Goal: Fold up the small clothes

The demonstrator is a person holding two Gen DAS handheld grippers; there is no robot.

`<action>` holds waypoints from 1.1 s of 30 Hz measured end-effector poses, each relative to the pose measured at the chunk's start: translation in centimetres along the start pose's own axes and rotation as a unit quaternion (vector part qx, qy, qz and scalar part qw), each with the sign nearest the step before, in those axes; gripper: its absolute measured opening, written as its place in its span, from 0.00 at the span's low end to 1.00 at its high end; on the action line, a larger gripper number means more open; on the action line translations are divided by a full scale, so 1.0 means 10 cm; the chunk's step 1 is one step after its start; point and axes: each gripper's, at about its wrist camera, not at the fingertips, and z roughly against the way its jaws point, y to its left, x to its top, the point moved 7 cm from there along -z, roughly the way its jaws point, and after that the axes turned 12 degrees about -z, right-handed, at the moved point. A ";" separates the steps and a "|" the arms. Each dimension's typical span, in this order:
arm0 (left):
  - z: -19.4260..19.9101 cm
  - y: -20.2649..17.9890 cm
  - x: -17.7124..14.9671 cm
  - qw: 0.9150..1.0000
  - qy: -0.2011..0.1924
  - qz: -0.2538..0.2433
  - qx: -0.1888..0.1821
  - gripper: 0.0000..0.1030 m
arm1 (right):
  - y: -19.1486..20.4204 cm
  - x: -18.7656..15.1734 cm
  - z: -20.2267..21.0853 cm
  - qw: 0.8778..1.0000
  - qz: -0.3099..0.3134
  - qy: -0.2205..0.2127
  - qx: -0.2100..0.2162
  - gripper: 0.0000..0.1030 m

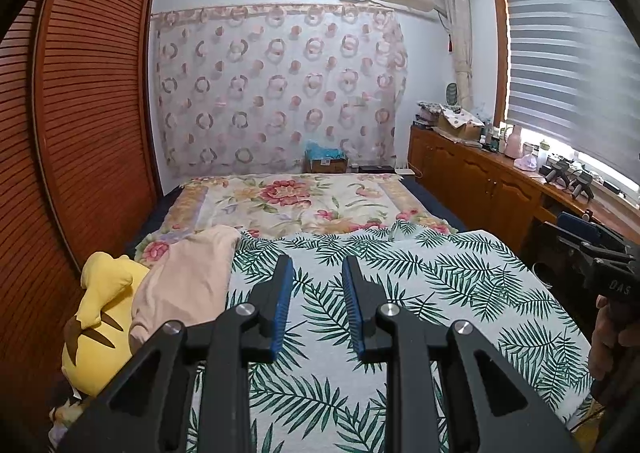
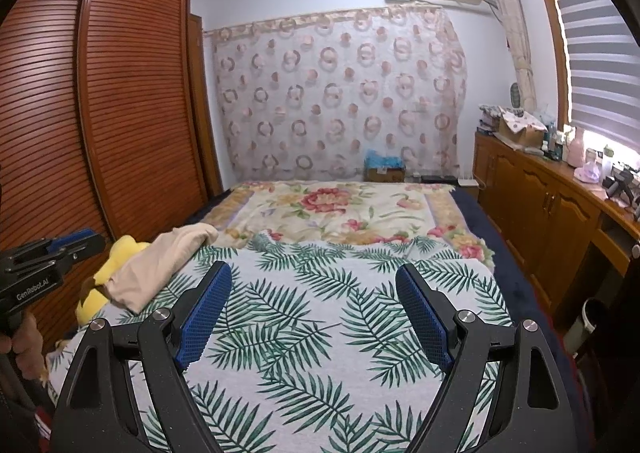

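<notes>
A pale pink small garment (image 1: 188, 281) lies crumpled at the left edge of the bed, partly over a yellow plush toy (image 1: 102, 317). It also shows in the right wrist view (image 2: 160, 265), to the left of my right gripper. My left gripper (image 1: 318, 265) is open with a narrow gap and empty, held above the palm-leaf sheet (image 1: 400, 293), just right of the garment. My right gripper (image 2: 316, 273) is wide open and empty above the same sheet (image 2: 320, 333). Each gripper shows at the edge of the other's view.
A floral blanket (image 1: 288, 201) covers the far half of the bed. A slatted wooden wardrobe (image 1: 92, 113) stands at the left. A wooden cabinet (image 1: 480, 177) with bottles and boxes runs along the right under the window. A cardboard box (image 1: 326, 163) sits beyond the bed.
</notes>
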 end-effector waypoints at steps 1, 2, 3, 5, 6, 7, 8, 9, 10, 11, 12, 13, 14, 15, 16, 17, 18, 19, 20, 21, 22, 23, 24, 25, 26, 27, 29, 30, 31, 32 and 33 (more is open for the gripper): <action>0.01 0.01 0.00 1.000 0.000 0.000 0.001 0.24 | 0.00 0.00 0.00 1.000 0.000 -0.001 0.001 0.84; 0.01 0.02 0.01 1.000 -0.001 0.001 0.002 0.24 | 0.01 0.00 0.01 1.000 0.001 -0.001 0.001 0.84; 0.02 0.02 0.01 1.000 -0.001 0.001 0.002 0.24 | 0.02 0.01 0.01 1.000 0.001 -0.002 0.001 0.84; 0.03 0.02 0.01 1.000 -0.002 0.001 0.001 0.24 | 0.03 0.02 0.02 1.000 0.001 -0.003 0.003 0.84; 0.04 0.01 0.02 1.000 -0.002 0.000 0.002 0.24 | 0.04 0.04 0.00 1.000 0.000 -0.003 0.004 0.84; 0.05 0.01 0.03 1.000 -0.003 0.000 0.002 0.24 | 0.05 0.05 0.01 1.000 0.001 -0.004 0.004 0.84; 0.06 0.01 0.03 1.000 -0.004 0.000 0.002 0.24 | 0.06 0.05 0.01 1.000 0.002 -0.005 0.004 0.84; 0.07 0.00 0.03 1.000 -0.005 0.000 0.001 0.24 | 0.07 0.05 0.02 1.000 0.004 -0.006 0.004 0.84; 0.07 0.01 0.04 1.000 -0.005 -0.001 0.002 0.24 | 0.07 0.05 0.03 1.000 0.005 -0.007 0.003 0.84; 0.08 0.00 0.04 1.000 -0.005 -0.001 0.002 0.24 | 0.07 0.05 0.03 1.000 0.005 -0.007 0.004 0.84; 0.08 0.01 0.05 1.000 -0.006 -0.001 0.002 0.24 | 0.07 0.05 0.03 1.000 0.005 -0.008 0.004 0.84; 0.08 0.00 0.04 1.000 -0.006 -0.001 0.002 0.24 | 0.07 0.05 0.03 1.000 0.004 -0.007 0.003 0.84; 0.08 0.00 0.04 1.000 -0.006 -0.001 0.003 0.24 | 0.07 0.05 0.03 1.000 0.004 -0.007 0.004 0.84; 0.08 -0.01 0.05 1.000 -0.006 -0.002 0.004 0.24 | 0.08 0.05 0.03 1.000 0.004 -0.008 0.004 0.84; 0.08 -0.01 0.05 1.000 -0.006 -0.001 0.004 0.24 | 0.08 0.05 0.03 1.000 0.004 -0.008 0.003 0.84; 0.08 -0.01 0.05 1.000 -0.006 -0.001 0.003 0.24 | 0.08 0.05 0.03 1.000 0.004 -0.007 0.004 0.84; 0.08 -0.01 0.05 1.000 -0.006 -0.001 0.003 0.24 | 0.08 0.05 0.03 1.000 0.004 -0.007 0.004 0.84; 0.08 -0.01 0.05 1.000 -0.006 -0.001 0.003 0.24 | 0.08 0.05 0.03 1.000 0.004 -0.007 0.004 0.84; 0.08 -0.01 0.05 1.000 -0.006 -0.001 0.003 0.24 | 0.08 0.05 0.03 1.000 0.005 -0.008 0.004 0.84; 0.08 -0.01 0.05 1.000 -0.006 -0.001 0.004 0.24 | 0.08 0.05 0.03 1.000 0.005 -0.008 0.003 0.84; 0.09 -0.01 0.05 1.000 -0.006 -0.001 0.004 0.24 | 0.07 0.05 0.03 1.000 0.005 -0.007 0.004 0.84; 0.09 -0.01 0.05 1.000 -0.007 0.000 0.005 0.24 | 0.08 0.05 0.03 1.000 0.005 -0.008 0.004 0.84; 0.09 -0.01 0.05 1.000 -0.006 -0.001 0.005 0.24 | 0.08 0.05 0.03 1.000 0.004 -0.008 0.004 0.84; 0.10 -0.01 0.05 1.000 -0.007 0.000 0.005 0.24 | 0.07 0.05 0.03 1.000 0.005 -0.007 0.004 0.84; 0.10 -0.01 0.05 1.000 -0.006 -0.001 0.005 0.24 | 0.08 0.05 0.03 1.000 0.005 -0.008 0.004 0.84; 0.10 -0.01 0.05 1.000 -0.007 -0.001 0.006 0.24 | 0.07 0.05 0.03 1.000 0.005 -0.008 0.003 0.84; 0.10 -0.01 0.05 1.000 -0.007 0.000 0.004 0.24 | 0.06 0.05 0.03 1.000 0.005 -0.008 0.003 0.84; 0.10 -0.01 0.05 1.000 -0.006 0.001 0.004 0.24 | 0.07 0.05 0.03 1.000 0.007 -0.009 0.001 0.84; 0.10 -0.02 0.05 1.000 -0.006 0.001 0.003 0.24 | 0.07 0.06 0.03 1.000 0.007 -0.010 -0.001 0.84; 0.11 -0.02 0.06 1.000 -0.006 0.000 0.004 0.24 | 0.05 0.07 0.02 1.000 0.007 -0.009 -0.001 0.84; 0.11 -0.02 0.07 1.000 -0.006 -0.001 0.004 0.24 | 0.05 0.07 0.02 1.000 0.006 -0.009 -0.001 0.84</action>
